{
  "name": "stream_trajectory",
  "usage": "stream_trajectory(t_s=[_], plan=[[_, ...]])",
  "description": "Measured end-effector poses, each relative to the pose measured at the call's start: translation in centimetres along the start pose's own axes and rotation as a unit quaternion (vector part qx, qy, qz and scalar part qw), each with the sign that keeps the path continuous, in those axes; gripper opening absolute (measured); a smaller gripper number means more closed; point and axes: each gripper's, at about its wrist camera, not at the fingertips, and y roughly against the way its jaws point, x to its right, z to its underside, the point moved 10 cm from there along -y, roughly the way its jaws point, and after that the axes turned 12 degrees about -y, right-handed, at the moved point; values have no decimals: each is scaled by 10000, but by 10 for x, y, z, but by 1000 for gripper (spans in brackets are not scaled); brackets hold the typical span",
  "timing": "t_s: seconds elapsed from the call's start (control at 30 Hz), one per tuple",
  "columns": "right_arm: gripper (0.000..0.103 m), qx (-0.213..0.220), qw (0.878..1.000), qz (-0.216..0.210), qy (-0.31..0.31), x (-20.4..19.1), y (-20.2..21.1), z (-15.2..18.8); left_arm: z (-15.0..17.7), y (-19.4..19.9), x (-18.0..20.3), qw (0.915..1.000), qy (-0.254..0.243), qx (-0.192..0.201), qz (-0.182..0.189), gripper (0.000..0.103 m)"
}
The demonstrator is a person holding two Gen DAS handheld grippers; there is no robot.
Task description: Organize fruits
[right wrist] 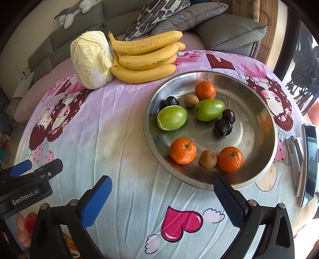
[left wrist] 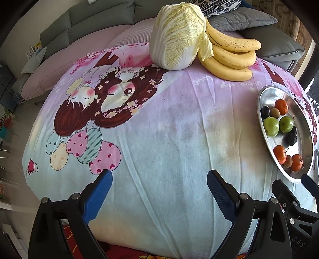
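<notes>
Left wrist view: left hand-held gripper (left wrist: 158, 180) spread wide, blue pads (left wrist: 99, 192) holding nothing, hovering over the cartoon-print cloth (left wrist: 159, 139) that covers the surface. Far edge: napa cabbage (left wrist: 176, 33) standing on its cut end, bunch of bananas (left wrist: 231, 54) just beside it on the right, touching its loose leaf. Right edge: metal tray (left wrist: 267, 95) with small fruits in it, namely tangerines (left wrist: 281, 106), two green fruits (left wrist: 270, 124), dark plums (left wrist: 290, 138), small brown fruits (left wrist: 274, 112). Bottom right corner shows part of the right hand-held gripper (left wrist: 289, 193), near the tray rim. Grey sofa (left wrist: 83, 22) behind the surface.

Right wrist view: right hand-held gripper (right wrist: 162, 186) also wide open, empty; its right pad (right wrist: 229, 199) sits just in front of the tray (right wrist: 257, 111) near rim, contact cannot be told. In the tray: three tangerines (right wrist: 183, 150), one far, two near; two green fruits (right wrist: 172, 118) mid-tray, apart from each other; three dark plums (right wrist: 223, 127), two of them touching on the right, one behind the left green fruit; two brown fruits (right wrist: 208, 158), one between the two near tangerines. Bananas (right wrist: 145, 57) and cabbage (right wrist: 91, 59) side by side beyond the tray, on the cloth (right wrist: 119, 139), outside the tray. The left hand-held gripper (right wrist: 26, 173) shows at the left edge. A phone (right wrist: 310, 163) in a holder lies right of the tray. Cushions (right wrist: 179, 16) on the sofa (right wrist: 229, 33) behind.
</notes>
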Motion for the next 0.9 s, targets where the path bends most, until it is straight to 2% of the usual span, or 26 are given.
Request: stream_trajectory(t_s=[0.17, 0.37, 0.9], plan=[[103, 15, 10000, 38, 51, 2, -1, 7, 16, -9, -1, 9997, 109, -179, 119, 96], [103, 56, 10000, 41, -31, 6, 0, 7, 25, -14, -1, 9995, 28, -298, -36, 96], [103, 9, 10000, 20, -13, 5, -2, 8, 23, -14, 2, 9990, -167, -323, -265, 96]])
